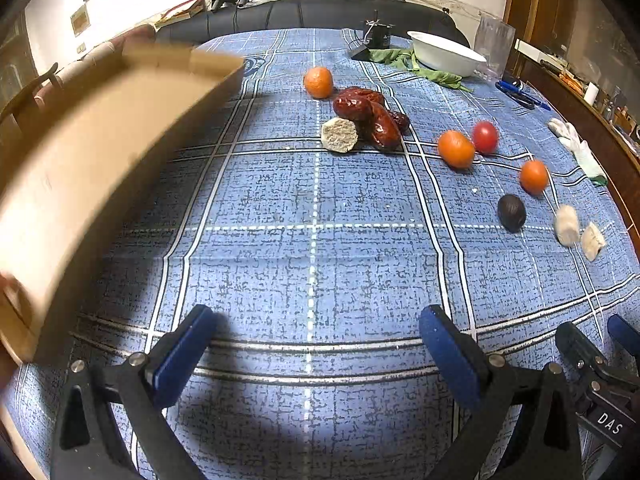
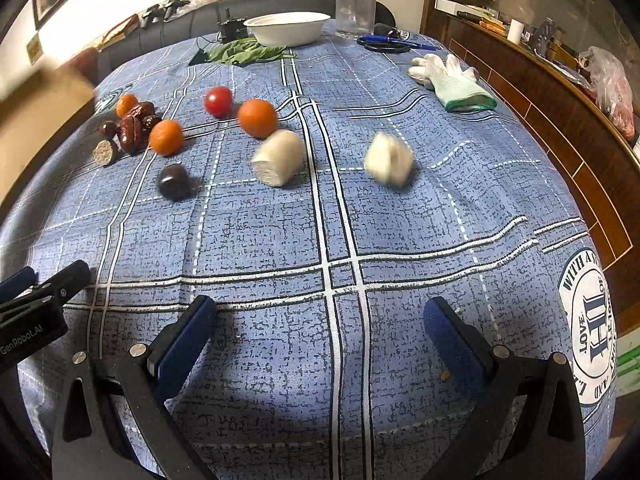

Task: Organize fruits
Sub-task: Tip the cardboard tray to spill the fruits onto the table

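Observation:
Fruits lie loose on the blue plaid tablecloth (image 1: 312, 240): three orange fruits (image 1: 456, 149), a red tomato (image 1: 485, 137), a pile of red dates (image 1: 368, 114), a dark plum (image 1: 511, 213), a cut round piece (image 1: 339, 135) and two pale chunks (image 2: 278, 157) that look blurred. A white bowl (image 2: 285, 28) stands at the far side. My left gripper (image 1: 316, 344) is open and empty above the cloth. My right gripper (image 2: 320, 332) is open and empty; its fingers (image 1: 580, 344) show at the left view's right edge.
A blurred cardboard box (image 1: 92, 168) fills the left of the left wrist view. Green leaves (image 2: 244, 53), a clear jug (image 2: 355, 6), pens (image 2: 396, 43) and white gloves (image 2: 452, 80) lie at the far side. A wooden sideboard (image 2: 560, 120) runs along the right.

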`<state>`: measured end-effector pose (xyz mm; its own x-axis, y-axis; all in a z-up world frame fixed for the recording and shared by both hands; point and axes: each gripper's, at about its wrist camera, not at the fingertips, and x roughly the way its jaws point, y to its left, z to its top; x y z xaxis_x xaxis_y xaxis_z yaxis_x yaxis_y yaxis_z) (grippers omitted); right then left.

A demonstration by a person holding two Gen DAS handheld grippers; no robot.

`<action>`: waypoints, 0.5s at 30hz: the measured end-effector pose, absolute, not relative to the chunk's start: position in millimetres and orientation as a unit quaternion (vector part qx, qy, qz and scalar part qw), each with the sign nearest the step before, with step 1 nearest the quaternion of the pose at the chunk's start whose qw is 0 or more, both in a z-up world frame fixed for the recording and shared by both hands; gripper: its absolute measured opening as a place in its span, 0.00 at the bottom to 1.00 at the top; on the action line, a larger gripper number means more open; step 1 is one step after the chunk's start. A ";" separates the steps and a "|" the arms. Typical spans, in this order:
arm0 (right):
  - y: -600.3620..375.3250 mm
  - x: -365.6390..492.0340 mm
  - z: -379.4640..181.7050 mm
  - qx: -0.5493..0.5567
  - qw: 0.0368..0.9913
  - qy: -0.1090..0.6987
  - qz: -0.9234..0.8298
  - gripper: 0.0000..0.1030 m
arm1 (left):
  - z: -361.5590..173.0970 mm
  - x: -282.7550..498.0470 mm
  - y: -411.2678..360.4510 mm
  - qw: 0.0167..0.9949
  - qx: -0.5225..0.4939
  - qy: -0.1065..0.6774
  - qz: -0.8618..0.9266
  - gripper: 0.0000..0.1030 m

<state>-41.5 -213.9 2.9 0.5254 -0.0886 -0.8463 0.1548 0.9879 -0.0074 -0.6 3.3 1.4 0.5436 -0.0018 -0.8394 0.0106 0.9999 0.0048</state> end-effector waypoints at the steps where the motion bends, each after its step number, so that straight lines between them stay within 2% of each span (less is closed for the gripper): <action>1: -213.7 -41.6 2.8 0.034 0.873 0.482 -0.070 1.00 | 1.4 -0.7 3.3 0.878 0.005 0.478 -0.003 1.00; 15: -213.9 -41.2 2.8 0.034 0.873 0.482 -0.070 1.00 | 0.3 -1.0 2.1 0.878 0.005 0.478 -0.003 1.00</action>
